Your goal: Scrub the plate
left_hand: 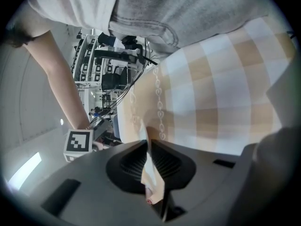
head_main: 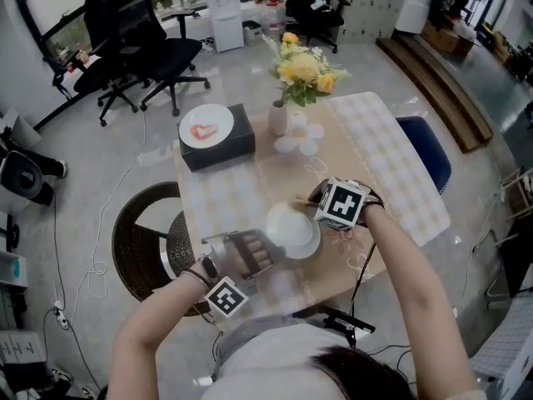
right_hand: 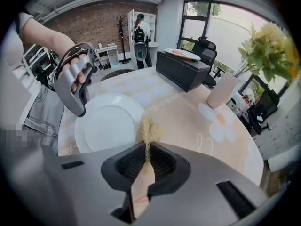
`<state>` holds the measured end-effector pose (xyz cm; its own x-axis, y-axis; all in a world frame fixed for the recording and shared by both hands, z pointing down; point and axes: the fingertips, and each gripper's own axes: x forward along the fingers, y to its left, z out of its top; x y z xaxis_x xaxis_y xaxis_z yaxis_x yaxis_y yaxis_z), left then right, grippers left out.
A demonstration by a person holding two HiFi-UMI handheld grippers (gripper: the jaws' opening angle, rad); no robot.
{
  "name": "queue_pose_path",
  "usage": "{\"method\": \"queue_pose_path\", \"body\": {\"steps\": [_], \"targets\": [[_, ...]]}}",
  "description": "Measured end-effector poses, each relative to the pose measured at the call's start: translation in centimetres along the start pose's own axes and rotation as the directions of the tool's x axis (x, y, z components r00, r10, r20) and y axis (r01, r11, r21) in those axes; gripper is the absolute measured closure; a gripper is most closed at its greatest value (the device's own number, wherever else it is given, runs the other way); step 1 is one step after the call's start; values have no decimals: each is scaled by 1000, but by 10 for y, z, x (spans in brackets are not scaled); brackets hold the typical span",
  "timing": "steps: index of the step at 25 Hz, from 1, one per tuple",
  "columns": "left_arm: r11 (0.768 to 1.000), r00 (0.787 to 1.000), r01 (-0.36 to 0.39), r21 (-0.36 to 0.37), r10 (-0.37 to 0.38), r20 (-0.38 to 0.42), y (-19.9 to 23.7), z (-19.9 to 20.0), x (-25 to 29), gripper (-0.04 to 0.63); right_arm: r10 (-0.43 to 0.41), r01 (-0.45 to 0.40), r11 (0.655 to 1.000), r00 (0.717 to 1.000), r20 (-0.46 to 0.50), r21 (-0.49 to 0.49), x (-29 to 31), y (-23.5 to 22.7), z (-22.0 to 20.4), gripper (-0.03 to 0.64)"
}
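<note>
A white plate (head_main: 293, 230) lies on the checked tablecloth near the table's front edge. My left gripper (head_main: 268, 255) is shut on the plate's near-left rim; in the left gripper view that rim (left_hand: 154, 175) shows edge-on between the closed jaws of the left gripper (left_hand: 148, 146). The right gripper view shows the plate (right_hand: 109, 122) and the left gripper's grey jaws (right_hand: 70, 91) clamped on its edge. My right gripper (right_hand: 146, 150) is shut on a wooden-handled brush whose straw bristles (right_hand: 149, 131) rest at the plate's right edge. In the head view the right gripper (head_main: 323, 208) sits just right of the plate.
A black box (head_main: 218, 144) carrying a second plate with red food stands at the table's back left. A vase of yellow flowers (head_main: 280, 117) and flower-shaped coasters (head_main: 297, 145) sit behind the plate. A round stool (head_main: 143, 240) is at the left, office chairs (head_main: 137, 48) beyond.
</note>
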<state>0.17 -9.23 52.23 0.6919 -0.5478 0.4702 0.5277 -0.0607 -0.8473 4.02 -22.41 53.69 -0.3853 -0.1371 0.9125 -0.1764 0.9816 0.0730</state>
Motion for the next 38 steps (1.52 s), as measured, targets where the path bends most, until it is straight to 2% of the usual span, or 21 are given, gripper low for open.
{"method": "queue_pose_path", "body": {"steps": [8,13,18,23,30,35,38], "targets": [[1000,1000,-12,-26,11,-17,3,-3,1,575,39,-25,986,996,-77,166,-1,1,-27,583],[998,999,-23,-55,21,-30,7,-4,0,575,61,-36,985,986,-152,166,-6,12,-40,583],[993,998,-46,-107,41,-48,14,-7,1,575,96,-60,987,965,-245,151,-13,26,-60,583],[979,997,-48,-199,37,-60,14,-8,2,575,122,-78,977,967,-224,196,-18,35,-70,583],[936,994,-64,-347,29,-105,6,-13,3,575,109,-72,975,979,-172,209,-27,47,-71,583],[876,991,-98,-473,43,-125,9,-12,1,575,66,-40,982,989,-135,184,-44,63,-70,583],[830,988,-122,-544,51,-143,11,-18,0,575,13,0,973,998,-55,232,-57,63,-64,583]]}}
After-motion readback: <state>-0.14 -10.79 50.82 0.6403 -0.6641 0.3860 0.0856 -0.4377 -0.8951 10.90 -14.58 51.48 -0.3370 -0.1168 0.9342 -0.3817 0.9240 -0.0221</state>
